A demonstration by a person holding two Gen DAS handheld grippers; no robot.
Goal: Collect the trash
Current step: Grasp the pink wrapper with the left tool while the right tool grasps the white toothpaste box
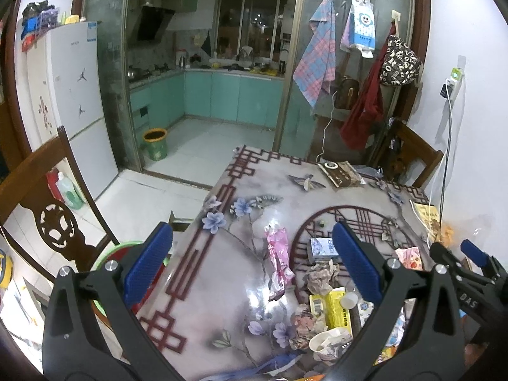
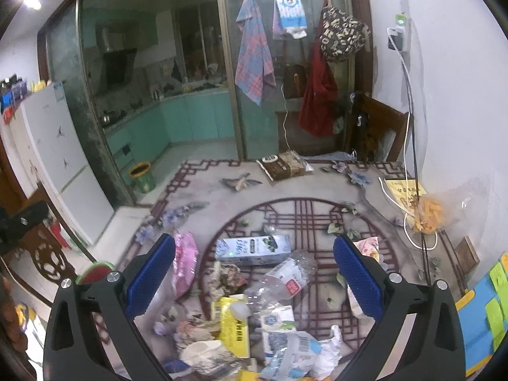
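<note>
1. Left gripper hangs over the table with its jaws spread wide and nothing between them — the pink wrapper lies just ahead, between the blue pads.
2. Right gripper is just as wide and empty, poised above the heap of trash; in the left wrist view its black arm shows the letters "DAS", cut off at the frame edge.
3. Dead ahead of the right fingers lies a milk carton on its side — the print is there but too blurred to read.
4. Closer in, a crushed plastic bottle with a red label, a yellow box with dark characters I can't make out, and crumpled paper.
5. A paper cup sits near the left gripper's right finger, stuffed with scraps.
6. Far ahead of both tools, a brown snack bag at the table's far edge, writing illegible.
7. Off to the right, a clear bag of orange snacks against the wall.
</note>
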